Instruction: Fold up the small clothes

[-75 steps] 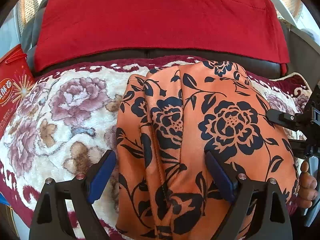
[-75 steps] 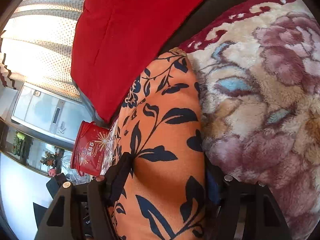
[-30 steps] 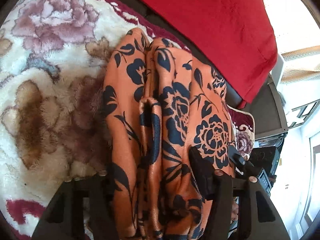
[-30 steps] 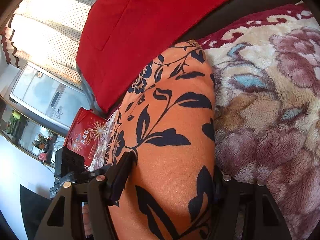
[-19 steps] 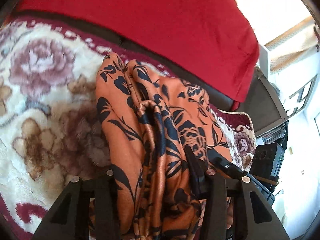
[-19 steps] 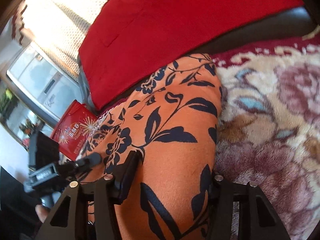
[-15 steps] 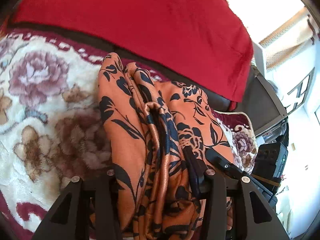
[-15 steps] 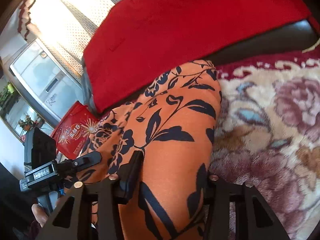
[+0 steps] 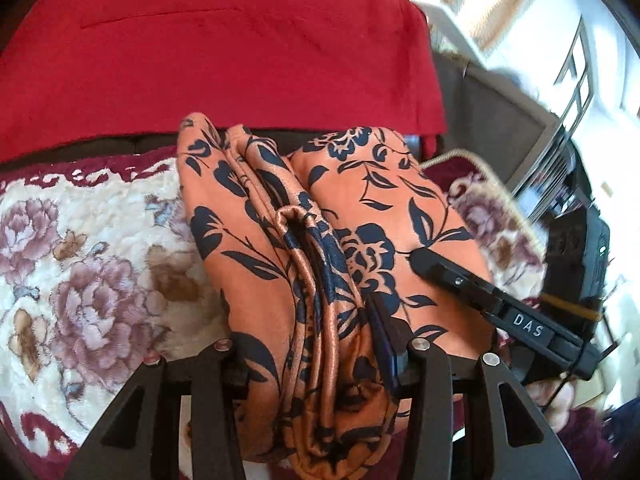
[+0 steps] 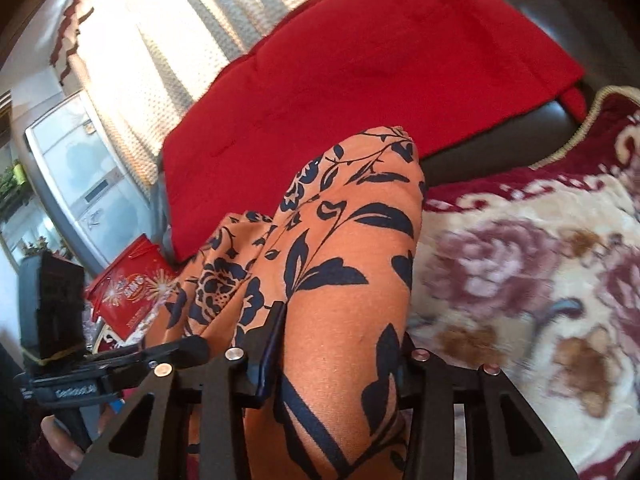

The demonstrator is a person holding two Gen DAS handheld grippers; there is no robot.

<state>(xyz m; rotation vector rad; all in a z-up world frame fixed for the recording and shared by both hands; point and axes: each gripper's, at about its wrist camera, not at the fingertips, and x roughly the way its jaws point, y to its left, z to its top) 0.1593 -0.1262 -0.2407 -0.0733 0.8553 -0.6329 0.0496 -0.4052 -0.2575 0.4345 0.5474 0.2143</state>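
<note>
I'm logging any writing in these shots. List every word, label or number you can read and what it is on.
"DAS": white letters on the right gripper, seen from the left wrist.
Red bag: gold print, too blurred to read.
Left gripper: pale label on its body, too blurred to read.
Orange floral garment: no text.

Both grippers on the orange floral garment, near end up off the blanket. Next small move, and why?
Probably carry the gripped end forward toward the red cushion and lay it down. The left gripper and right gripper each pinch the orange garment; its far end lies on the floral blanket.
</note>
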